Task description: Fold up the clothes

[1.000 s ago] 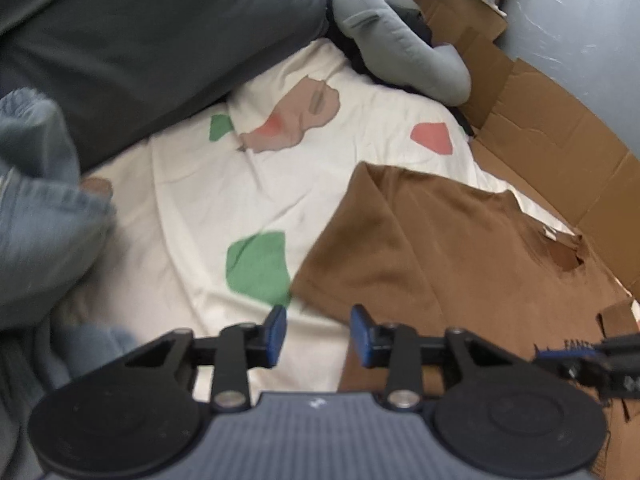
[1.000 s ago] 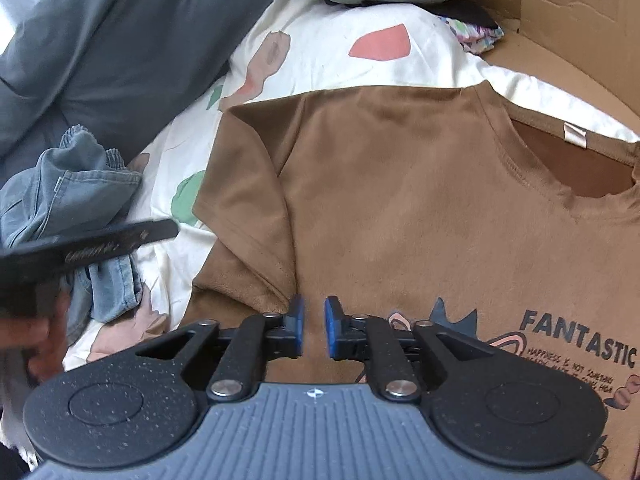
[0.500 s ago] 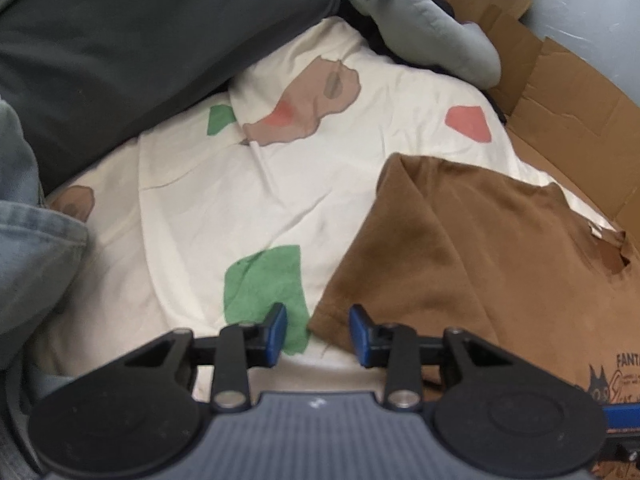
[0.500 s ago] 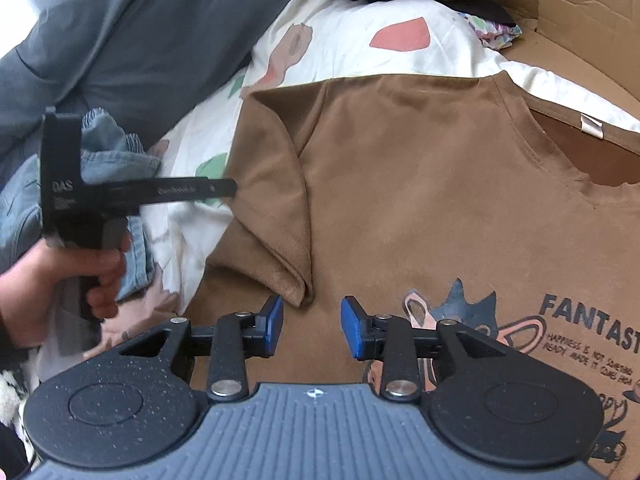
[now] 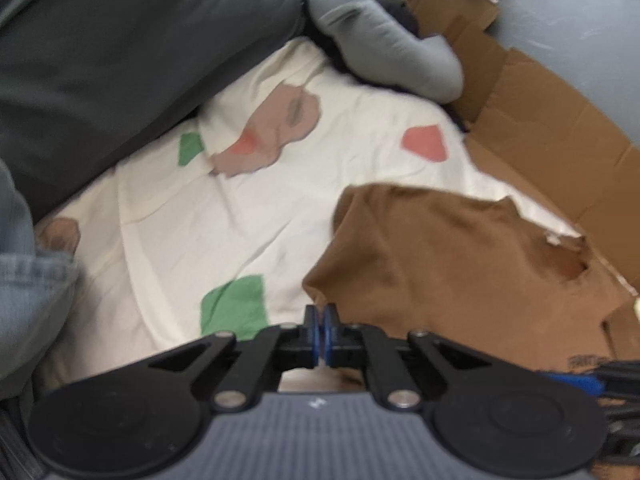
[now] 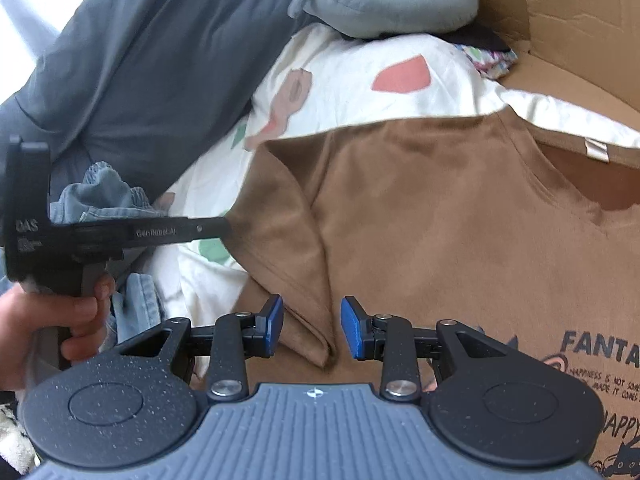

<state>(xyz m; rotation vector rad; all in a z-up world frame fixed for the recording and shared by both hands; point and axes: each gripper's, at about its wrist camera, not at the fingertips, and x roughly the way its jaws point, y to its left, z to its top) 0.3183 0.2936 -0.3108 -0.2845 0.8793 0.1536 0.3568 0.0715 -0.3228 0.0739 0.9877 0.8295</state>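
Left wrist and right wrist views. We see the left gripper with its blue pads just closed together on the sleeve hem of the brown T-shirt; from the right wrist view its tip meets the sleeve edge, and a hand holds its grip. The right gripper stands partly open, its pads either side of the sleeve's folded lower corner without pressing it. The T-shirt lies flat ahead of and to the right of both grippers, print upward, collar to the far right. Beneath it we see a cream sheet with coloured patches; denim jeans lie to the left, a grey cushion far ahead, cardboard on the right
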